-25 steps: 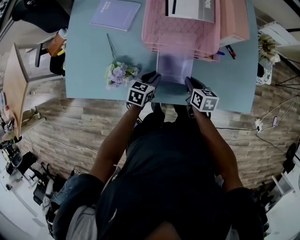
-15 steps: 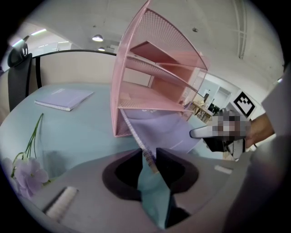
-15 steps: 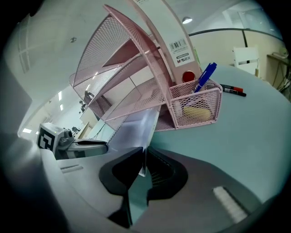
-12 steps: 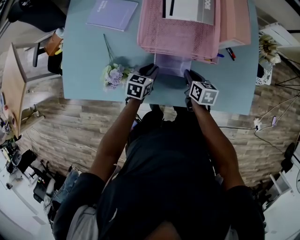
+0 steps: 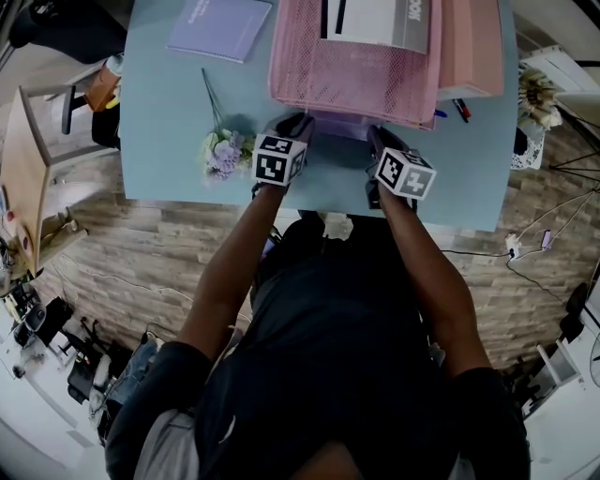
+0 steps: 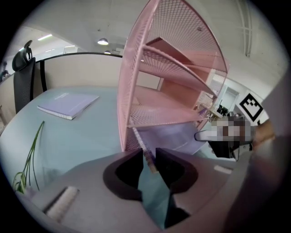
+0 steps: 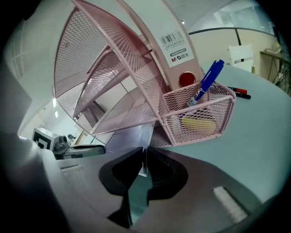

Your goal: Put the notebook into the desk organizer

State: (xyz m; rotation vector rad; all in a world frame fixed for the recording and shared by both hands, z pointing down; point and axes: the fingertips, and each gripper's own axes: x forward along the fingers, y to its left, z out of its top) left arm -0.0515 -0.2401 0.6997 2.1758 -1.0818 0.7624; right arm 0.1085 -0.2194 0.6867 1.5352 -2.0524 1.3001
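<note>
A lavender spiral notebook [image 5: 338,127] lies flat on the light blue table, most of it slid under the bottom tier of the pink mesh desk organizer [image 5: 356,66]. My left gripper [image 5: 296,126] holds its spiral edge [image 6: 146,152]; the jaws are closing, with the wire binding pinched between them. On the other side, my right gripper [image 5: 378,139] is shut on the thin near corner of the notebook [image 7: 129,136]. The organizer [image 6: 154,68] rises just ahead of the left gripper [image 6: 150,159]. Its tiers [image 7: 113,68] slope up just ahead of the right gripper [image 7: 144,159].
A second lavender notebook [image 5: 220,21] lies at the far left of the table. A spray of artificial flowers [image 5: 220,150] sits left of my left gripper. The organizer's pen basket [image 7: 200,113] holds a blue pen [image 7: 207,82]. Loose markers [image 7: 238,91] lie further right.
Both grippers have moved forward toward the organizer. The notebook has slid further under the bottom tier, so less of it shows.
</note>
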